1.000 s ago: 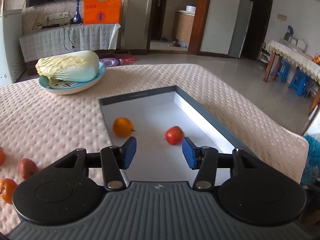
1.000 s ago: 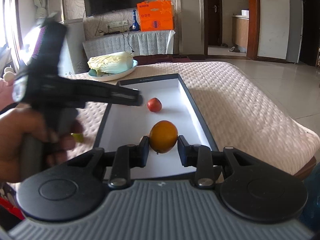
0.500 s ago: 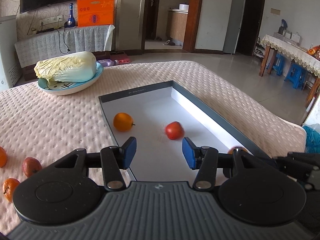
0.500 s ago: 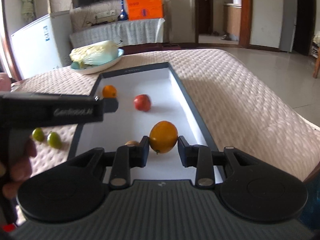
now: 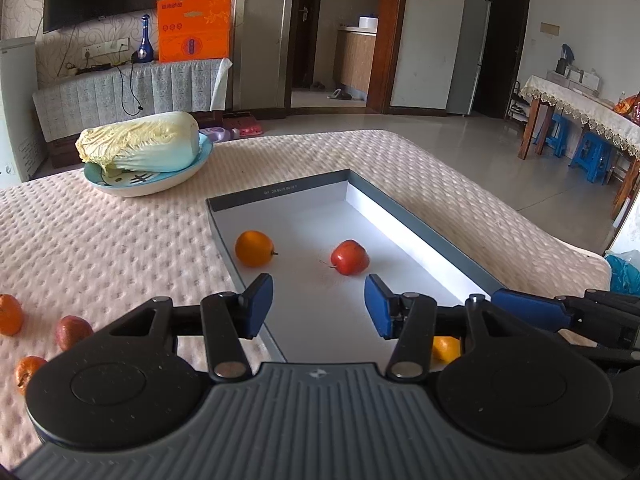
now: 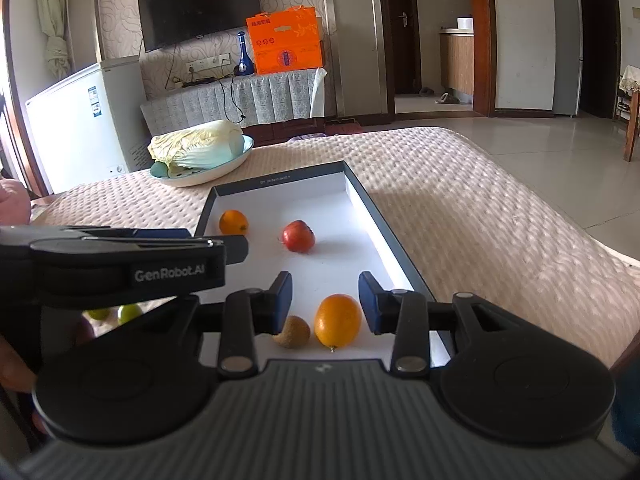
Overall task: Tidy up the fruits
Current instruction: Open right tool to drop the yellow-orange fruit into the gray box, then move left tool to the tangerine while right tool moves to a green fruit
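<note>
Two open grippers over a tray (image 6: 404, 256) of fruit on a padded table (image 5: 100, 248).

The right gripper (image 6: 325, 300), jaws apart, frames an orange (image 6: 337, 321) lying near the tray's near edge beside a brown fruit (image 6: 293, 332). The empty left gripper (image 5: 318, 306) partly hides that orange; loose fruits (image 5: 72, 331) lie outside the tray's left edge.

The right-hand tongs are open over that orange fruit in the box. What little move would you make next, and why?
Probably lift the right tongs back out of the shallow grey box with the white floor. Their pads stand apart from the oval orange fruit, which lies on the floor beside a small brown fruit, so it looks delivered. More fruit waits on the cream quilted cloth, such as a dark red fruit.
</note>
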Motion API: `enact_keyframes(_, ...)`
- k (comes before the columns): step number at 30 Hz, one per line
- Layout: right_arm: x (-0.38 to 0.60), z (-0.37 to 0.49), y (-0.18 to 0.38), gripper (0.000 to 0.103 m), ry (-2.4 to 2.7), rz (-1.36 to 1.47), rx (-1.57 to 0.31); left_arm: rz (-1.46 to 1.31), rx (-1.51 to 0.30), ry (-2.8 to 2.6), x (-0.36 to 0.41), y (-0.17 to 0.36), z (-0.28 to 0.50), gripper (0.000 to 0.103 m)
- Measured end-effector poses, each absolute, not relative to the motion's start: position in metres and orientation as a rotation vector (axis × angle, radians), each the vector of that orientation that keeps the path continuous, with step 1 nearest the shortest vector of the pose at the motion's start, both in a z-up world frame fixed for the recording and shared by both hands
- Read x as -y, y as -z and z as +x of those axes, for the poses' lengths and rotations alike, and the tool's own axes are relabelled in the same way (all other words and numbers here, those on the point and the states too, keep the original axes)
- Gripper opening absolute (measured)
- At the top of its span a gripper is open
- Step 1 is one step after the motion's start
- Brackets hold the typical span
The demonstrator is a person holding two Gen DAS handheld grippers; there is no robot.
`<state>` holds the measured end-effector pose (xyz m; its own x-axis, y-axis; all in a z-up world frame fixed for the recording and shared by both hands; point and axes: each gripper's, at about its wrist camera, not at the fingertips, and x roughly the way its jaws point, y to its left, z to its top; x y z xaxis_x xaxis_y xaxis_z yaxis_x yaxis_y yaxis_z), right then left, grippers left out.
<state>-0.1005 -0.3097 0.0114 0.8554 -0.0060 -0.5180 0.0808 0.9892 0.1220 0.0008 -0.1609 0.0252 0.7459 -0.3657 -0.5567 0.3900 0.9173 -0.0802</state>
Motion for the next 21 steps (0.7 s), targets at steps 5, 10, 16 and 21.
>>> enact_keyframes(5, 0.311, -0.102, -0.011, 0.04, 0.064, 0.153, -0.548, 0.032, -0.597, 0.395, 0.151, -0.027, -0.004, 0.057)
enact_keyframes(10, 0.309, -0.105, -0.01, 0.04, 0.074, 0.165, -0.551, 0.031, -0.592, 0.385, 0.143, -0.029, -0.009, 0.057)
enact_keyframes(16, 0.299, -0.108, -0.012, 0.04, 0.062, 0.175, -0.54, 0.03, -0.585, 0.371, 0.132, -0.032, -0.016, 0.057)
enact_keyframes(21, 0.29, -0.11, -0.013, 0.04, 0.049, 0.173, -0.533, 0.021, -0.584, 0.361, 0.121, -0.033, -0.022, 0.057)
